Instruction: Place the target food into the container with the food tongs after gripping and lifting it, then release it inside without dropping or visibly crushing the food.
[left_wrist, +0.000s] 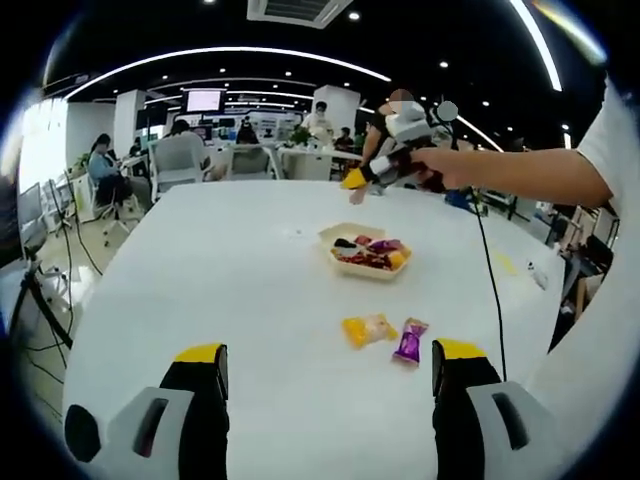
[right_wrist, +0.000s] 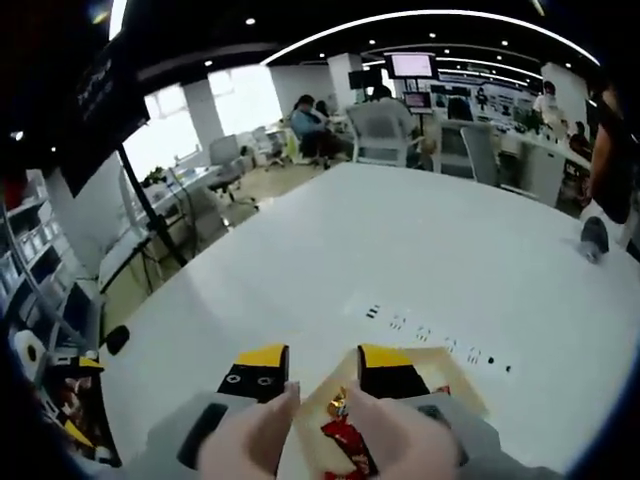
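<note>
Where the left gripper view takes in the whole white table, it shows a shallow cream container holding several wrapped sweets, and nearer the camera two loose pieces lying on the bare tabletop: a yellow-wrapped snack and, just beside it, a purple-wrapped candy. The left gripper rises from the bottom of that view with its yellow-tipped jaws wide apart and nothing between them; both loose pieces lie ahead of it, between the jaw lines. Beyond the container, the right gripper hangs above the table, held by a hand on an outstretched arm reaching in from the right (a cable trails down from it across the table).

The right gripper view looks down from above the container's near edge. Its own jaws stand a little apart, with a red wrapper and a small gold-wrapped sweet seen in the gap; whether the jaws touch either cannot be told. Two pale fingers rest along the jaw bases. A row of small dark marks crosses the tabletop ahead.
</note>
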